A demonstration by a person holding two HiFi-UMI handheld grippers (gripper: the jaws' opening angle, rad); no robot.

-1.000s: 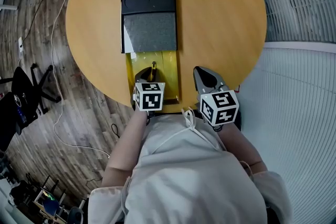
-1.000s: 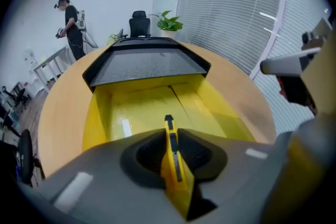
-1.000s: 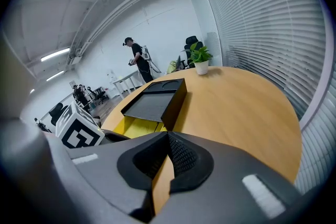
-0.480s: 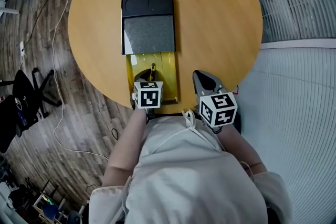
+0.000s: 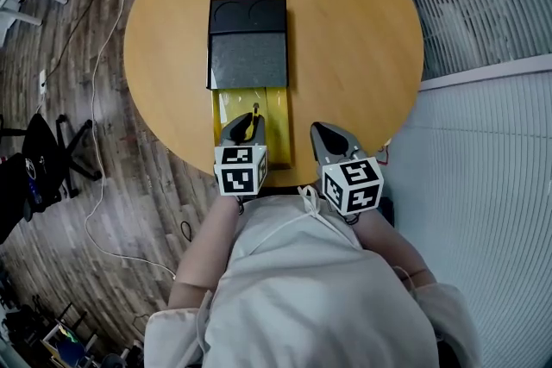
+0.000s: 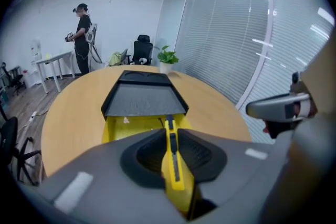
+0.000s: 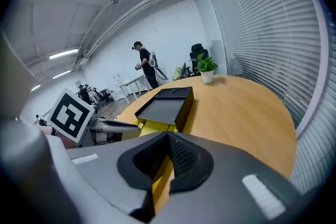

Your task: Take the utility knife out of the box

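Head view: left gripper (image 5: 248, 123), clamped on the utility knife (image 6: 171, 157), has lifted it from the box (image 5: 280, 121), nearly out! Right gripper (image 5: 321, 130) closed, empty.

1. The table (image 5: 362, 47) is smooth pale wood with a soft sheen.
2. The box (image 5: 280, 121) is glossy yellow plastic. Its lid (image 5: 248, 13) is matt black plastic with a grey, felt-like liner (image 5: 249, 59).
3. The utility knife (image 6: 171, 157) is smooth yellow plastic.
4. The left gripper (image 6: 169, 134) is matt grey plastic with black ribbed pads (image 6: 197, 151).
5. The floor (image 5: 52, 159) is dark, grained wood.
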